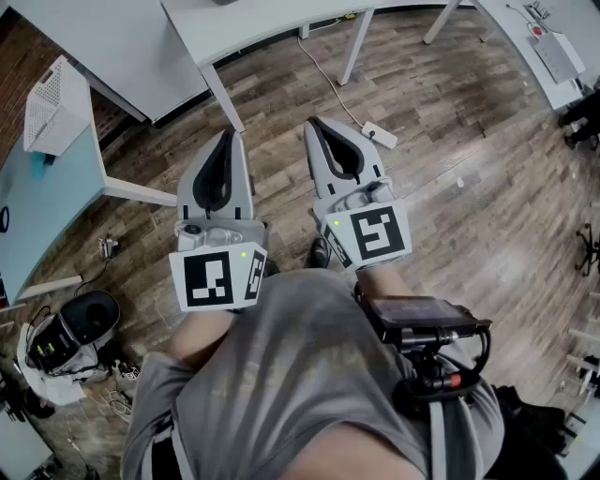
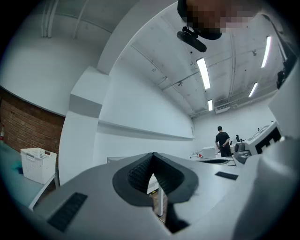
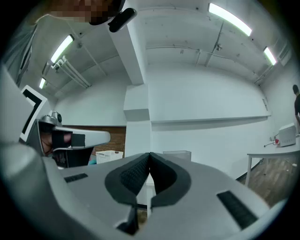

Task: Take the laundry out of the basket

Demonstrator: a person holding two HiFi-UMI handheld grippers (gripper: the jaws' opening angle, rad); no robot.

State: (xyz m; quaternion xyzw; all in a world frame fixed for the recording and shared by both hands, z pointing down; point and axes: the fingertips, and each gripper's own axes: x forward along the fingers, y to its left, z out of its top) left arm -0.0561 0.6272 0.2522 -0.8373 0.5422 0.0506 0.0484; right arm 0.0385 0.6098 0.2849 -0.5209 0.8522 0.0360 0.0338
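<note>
Left hand-held gripper (image 1: 224,139) and right hand-held gripper (image 1: 315,125) both clenched, empty; basket (image 1: 52,108) sits off left, nearer the left one.

A floor (image 1: 469,187) of brown wood planks is seen from above. White tables (image 1: 262,28) with thin white legs are set along the top, and a light blue table (image 1: 47,206) is placed at the left. A white cable (image 1: 328,80) is laid across the floor to a plug strip (image 1: 380,136). A heap of wires (image 1: 120,401) is left at the lower left. A brick wall (image 2: 28,126) is seen low at one side, and the other walls (image 2: 140,108) are painted white. A wide white post (image 3: 137,117) is set against one wall. Long bright lamps (image 2: 204,72) are fixed to the white ceiling (image 2: 154,37), near thin pipes (image 3: 75,75).
</note>
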